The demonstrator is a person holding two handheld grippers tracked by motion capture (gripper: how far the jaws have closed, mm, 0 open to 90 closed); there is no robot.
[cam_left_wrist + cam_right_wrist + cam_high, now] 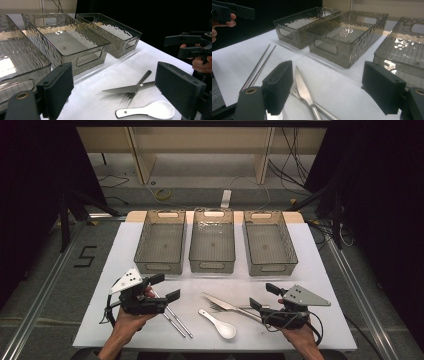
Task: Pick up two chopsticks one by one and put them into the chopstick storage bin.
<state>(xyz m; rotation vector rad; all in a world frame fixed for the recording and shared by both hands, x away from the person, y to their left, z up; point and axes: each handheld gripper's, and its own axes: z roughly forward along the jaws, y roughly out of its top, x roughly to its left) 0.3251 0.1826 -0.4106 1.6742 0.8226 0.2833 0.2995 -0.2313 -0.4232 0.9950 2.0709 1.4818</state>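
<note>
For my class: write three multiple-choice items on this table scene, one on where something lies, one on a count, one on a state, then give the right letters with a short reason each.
1. Where does the white ceramic soup spoon lie?
A. in the middle bin
B. on the white tabletop, nearer the person than the knife
C. between a gripper's jaws

2. How many smoky clear plastic bins stand in the row?
A. two
B. three
C. five

3. How do the left gripper and right gripper stand?
A. both open, holding nothing
B. both shut on cutlery
C. one grips the chopsticks

Answers: 1 B, the spoon rests on the tabletop just below the silver table knife. 2 B, left bin, middle bin and right bin. 3 A, each gripper's jaws stand apart with nothing between them.
</note>
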